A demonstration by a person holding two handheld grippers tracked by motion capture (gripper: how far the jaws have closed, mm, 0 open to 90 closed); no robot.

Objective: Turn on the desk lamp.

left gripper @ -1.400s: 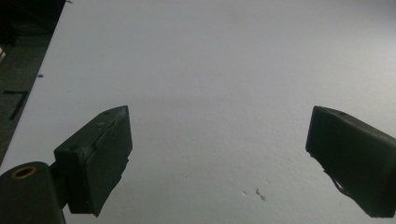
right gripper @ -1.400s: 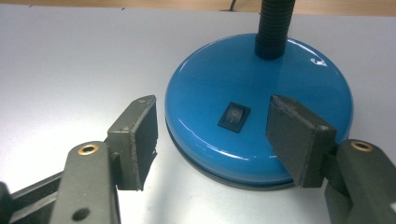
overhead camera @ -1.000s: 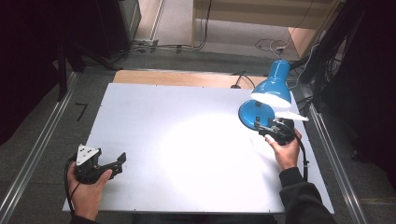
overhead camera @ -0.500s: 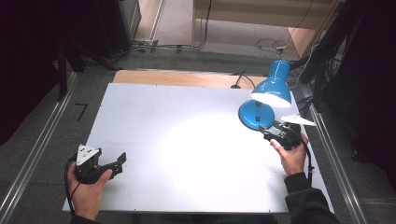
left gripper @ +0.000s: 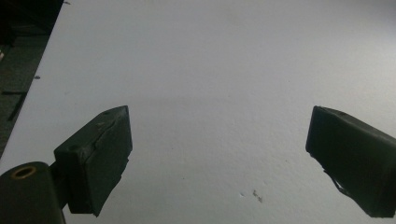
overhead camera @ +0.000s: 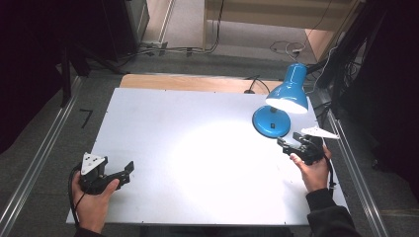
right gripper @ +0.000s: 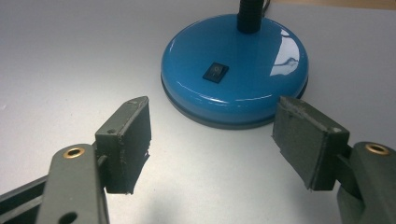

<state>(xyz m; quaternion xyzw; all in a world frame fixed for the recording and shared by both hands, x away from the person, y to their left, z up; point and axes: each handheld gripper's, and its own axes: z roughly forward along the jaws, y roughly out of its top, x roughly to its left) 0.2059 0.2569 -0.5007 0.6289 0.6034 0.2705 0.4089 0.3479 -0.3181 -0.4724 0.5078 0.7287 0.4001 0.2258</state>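
The blue desk lamp [overhead camera: 281, 106] is positioned at the far right of the white table [overhead camera: 197, 148], lit, with its shade angled down over a round glossy base [right gripper: 235, 70]. A black rocker switch [right gripper: 215, 72] is set into the top of that base, and a black neck rises from its rear. The right gripper [right gripper: 212, 142] is held just short of the base, jaws spread wide, nothing grasped or touched. The left gripper [left gripper: 219, 158] is held at the near left corner, well apart from the lamp, jaws likewise released and empty above bare tabletop.
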